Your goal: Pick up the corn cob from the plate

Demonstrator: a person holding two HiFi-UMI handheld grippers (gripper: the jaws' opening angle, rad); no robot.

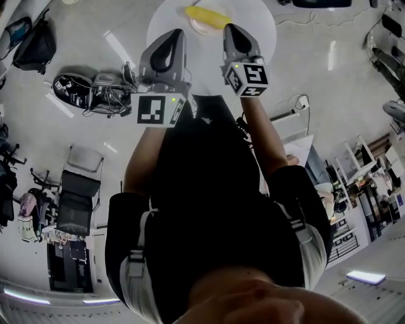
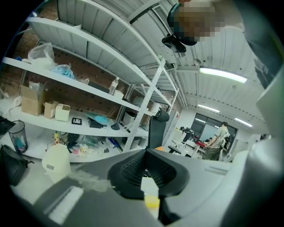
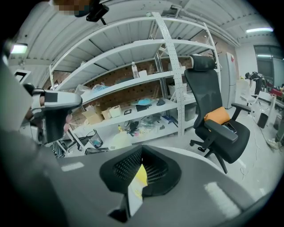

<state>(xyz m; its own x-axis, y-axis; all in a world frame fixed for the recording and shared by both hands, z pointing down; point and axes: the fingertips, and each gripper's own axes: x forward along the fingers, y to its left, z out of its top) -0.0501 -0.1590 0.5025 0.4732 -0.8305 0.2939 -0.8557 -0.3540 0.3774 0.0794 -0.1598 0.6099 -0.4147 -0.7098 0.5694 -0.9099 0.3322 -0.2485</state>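
**Approach to the grasp.** The corn cob [image 1: 205, 16] is lying on a pale plate [image 1: 192, 26] at the far side of the round white desk [image 1: 256, 19]. The left gripper [image 1: 178, 35] and the right gripper [image 1: 229, 29] are hovering side by side at the plate's near edge. In the head view the right tip is showing at the cob's right end, though contact cannot be told, and the left tip is sitting a little apart from the cob.

In each gripper view the 2 fingers are meeting tip to tip with nothing clamped between them. Yellow is showing only through the slot behind the tips, so both grippers are closed and empty.

The step in hand is judged to be positioning for the pick, and 1 gripper should suffice.

- **Opening:** the fingers need spreading wider than the cob before any descent.
- **Placement:** they should be straddling the cob across its narrow width, near mid-length.
- **Closing:** a slow squeeze is advisable, since a round cob is likely to roll on the plate.
- **Lifting:** the fingers should stay clear of the plate's rim as the cob comes straight up.
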